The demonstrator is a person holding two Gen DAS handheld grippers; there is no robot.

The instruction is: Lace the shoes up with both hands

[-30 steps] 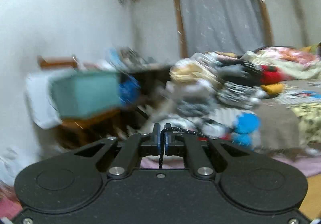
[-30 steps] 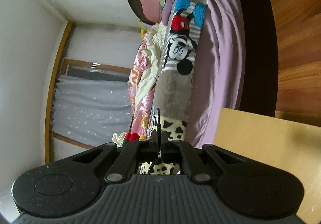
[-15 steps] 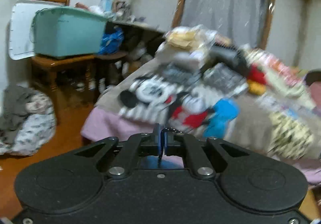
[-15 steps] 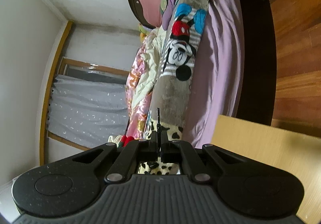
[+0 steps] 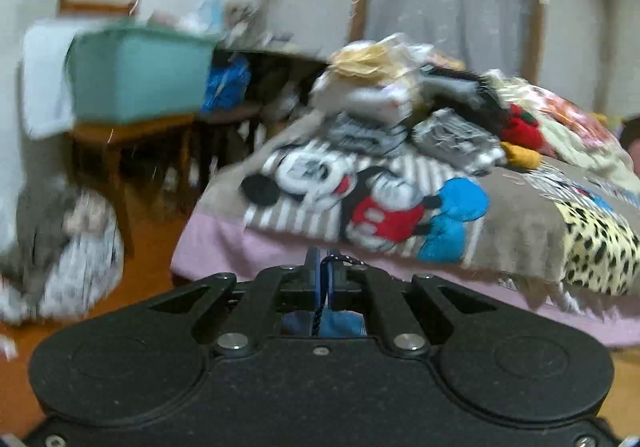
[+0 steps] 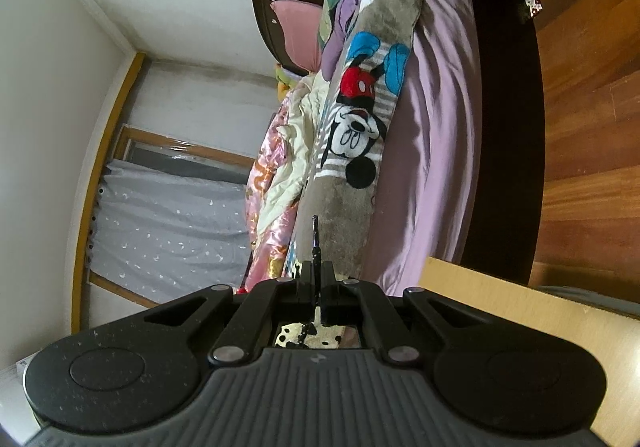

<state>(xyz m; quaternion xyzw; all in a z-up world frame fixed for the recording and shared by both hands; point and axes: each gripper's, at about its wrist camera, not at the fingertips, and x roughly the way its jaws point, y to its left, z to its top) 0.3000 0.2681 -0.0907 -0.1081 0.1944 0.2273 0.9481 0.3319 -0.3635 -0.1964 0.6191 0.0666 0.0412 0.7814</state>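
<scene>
While its 2 jaws stand pinched together, the left gripper [image 5: 325, 267] clamps a dark speckled shoelace [image 5: 320, 301], which loops over the top of the fingers and drops down between them toward the body of the tool. Left to right in the left wrist view, a teal storage bin [image 5: 136, 75] sits on a wooden chair [image 5: 132, 135], a heap of cloth [image 5: 68, 247] lies on the floor below it, and a bed [image 5: 224, 247] with a pink sheet carries a cartoon-mouse blanket [image 5: 372, 203] and a pile of clothes [image 5: 408, 107]; the view is blurred.

Rolled onto its side, the right wrist view shows a grey curtain [image 6: 168, 231] at left, then the same blanket hanging down the middle, then wooden floor [image 6: 592, 87] at right. The right gripper [image 6: 316, 279] is likewise closed tight on a second shoelace end [image 6: 315, 235], whose stiff tip sticks straight out past the fingers. A pale wooden board [image 6: 500, 319] lies just to the right of it. No shoe shows in either view.
</scene>
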